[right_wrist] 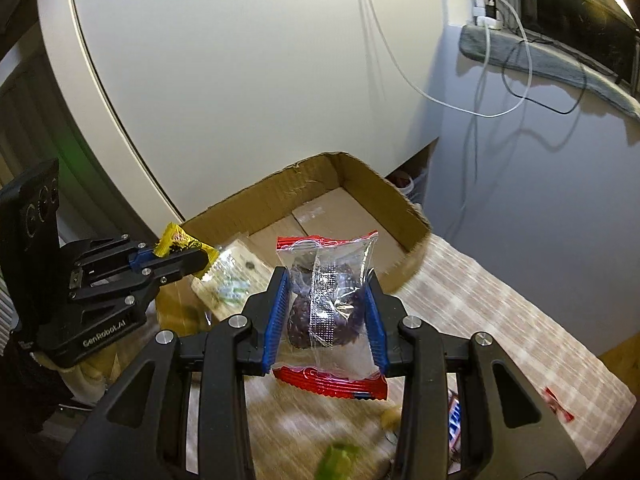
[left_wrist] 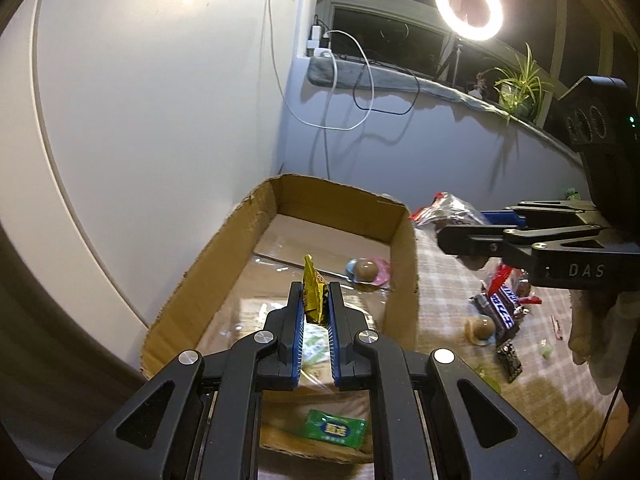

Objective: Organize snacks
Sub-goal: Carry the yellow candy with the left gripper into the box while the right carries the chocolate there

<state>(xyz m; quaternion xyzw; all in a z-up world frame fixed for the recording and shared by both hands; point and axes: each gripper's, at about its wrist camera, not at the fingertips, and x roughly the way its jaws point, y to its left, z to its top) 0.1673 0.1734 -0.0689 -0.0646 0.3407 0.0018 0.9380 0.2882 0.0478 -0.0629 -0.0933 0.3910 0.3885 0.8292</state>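
Note:
My left gripper [left_wrist: 316, 300] is shut on a small yellow snack packet [left_wrist: 313, 295] and holds it above the open cardboard box [left_wrist: 404, 264]; the packet [right_wrist: 185, 245] also shows in the right wrist view. My right gripper [right_wrist: 326, 300] is shut on a clear, red-edged bag of dark cookies [right_wrist: 330, 308], held above the checked tablecloth [right_wrist: 480, 304] just right of the box [right_wrist: 404, 216]. In the box lie a round candy in a pastel wrapper [left_wrist: 366, 270], a green packet [left_wrist: 334, 428] and a clear packet [left_wrist: 316, 342].
Loose snacks lie on the cloth right of the box: a Snickers bar [left_wrist: 502, 306], a round candy [left_wrist: 482, 328], a dark packet [left_wrist: 510, 360] and small green sweets [left_wrist: 546, 348]. A white wall stands behind the box. A ring light [left_wrist: 468, 6] and plant [left_wrist: 518, 88] sit on the sill.

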